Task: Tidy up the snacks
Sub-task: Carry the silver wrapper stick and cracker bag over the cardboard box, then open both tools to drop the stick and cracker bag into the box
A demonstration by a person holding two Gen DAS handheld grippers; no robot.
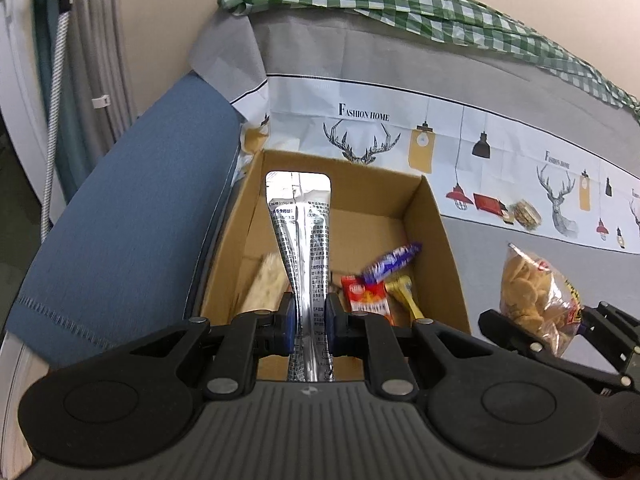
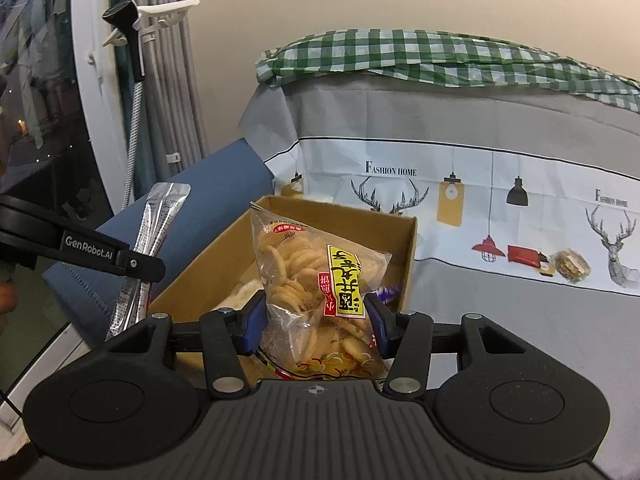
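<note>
over the cardboard box (image 1: 436, 240), the left gripper (image 1: 308, 316) has its blue pads (image 1: 287, 320) pinched tight on a long silver foil packet (image 1: 300, 224), which stands upright w/ its wide sealed end up top and its lower end running down btwn the jaws toward the camera. inside the box, on the floor: a pale speckled snack bar (image 1: 266, 280) left of the packet, a red sachet (image 1: 366, 296) just right of it, a blue-purple wrapped candy (image 1: 394, 264) lying across the sachet's top, and a gold-wrapped piece (image 1: 406, 294) beside those, near the right wall. right gripper (image 2: 314, 320) is clamped on a clear bag of round biscuits (image 2: 308, 280) w/ a yellow label, jaws squeezing the bag's lower half from both sides; bag sits upright in front of the box's near-right corner, held in the air. from the left wrist view that same bag shows at far right, off to the right of the box. box rests on a grey tablecloth (image 2: 500, 320) w/ a white deer-and-lamp print band; on that band, well apart from the box, lie a red packet (image 2: 524, 256) and a small clear-wrapped snack (image 2: 570, 266), close together. blue cloth (image 1: 120, 208) lies left of the box, green check cloth (image 2: 420, 56) bunched along the back.
</note>
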